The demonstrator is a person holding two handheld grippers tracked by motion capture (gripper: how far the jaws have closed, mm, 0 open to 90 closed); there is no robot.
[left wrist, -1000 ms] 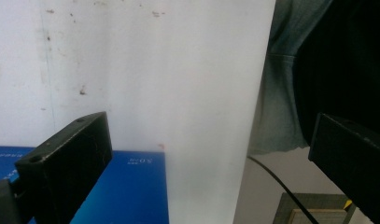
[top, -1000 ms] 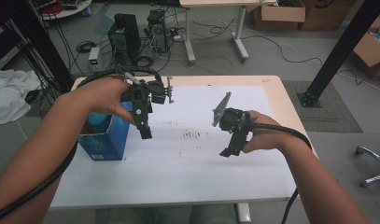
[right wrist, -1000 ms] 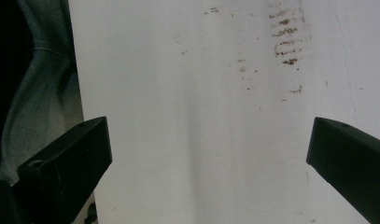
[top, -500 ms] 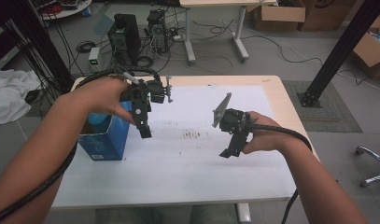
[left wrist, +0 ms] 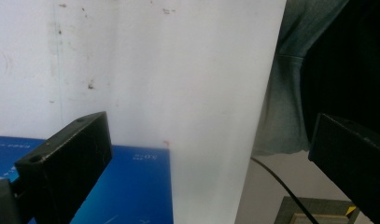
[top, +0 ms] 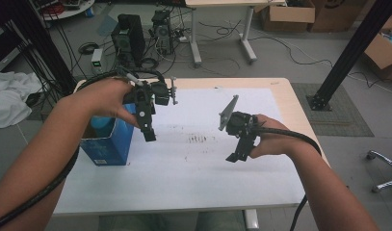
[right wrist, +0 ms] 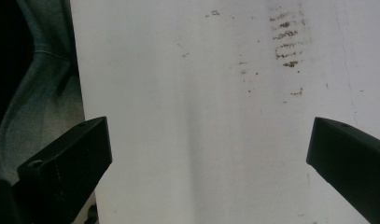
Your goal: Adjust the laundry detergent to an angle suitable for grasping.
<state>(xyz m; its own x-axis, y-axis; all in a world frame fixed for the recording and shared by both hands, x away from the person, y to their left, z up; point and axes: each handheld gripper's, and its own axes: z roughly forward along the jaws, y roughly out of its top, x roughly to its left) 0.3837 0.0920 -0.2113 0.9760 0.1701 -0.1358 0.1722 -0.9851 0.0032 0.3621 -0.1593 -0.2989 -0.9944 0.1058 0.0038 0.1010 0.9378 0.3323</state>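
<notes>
While my left gripper (top: 149, 135) hangs spread beside the blue box (top: 107, 144), its white print too blurred to read, my right gripper (top: 236, 156) hovers spread, empty.

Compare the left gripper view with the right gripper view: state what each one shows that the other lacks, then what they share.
Left gripper view alone: the blue box beneath the left gripper, and a dark cable past the sheet's edge. Right gripper view alone: a column of dark smudges ahead of the right gripper. Shared: the white sheet, wide-open black jaws holding nothing, and grey cloth beyond the sheet's edge.
</notes>
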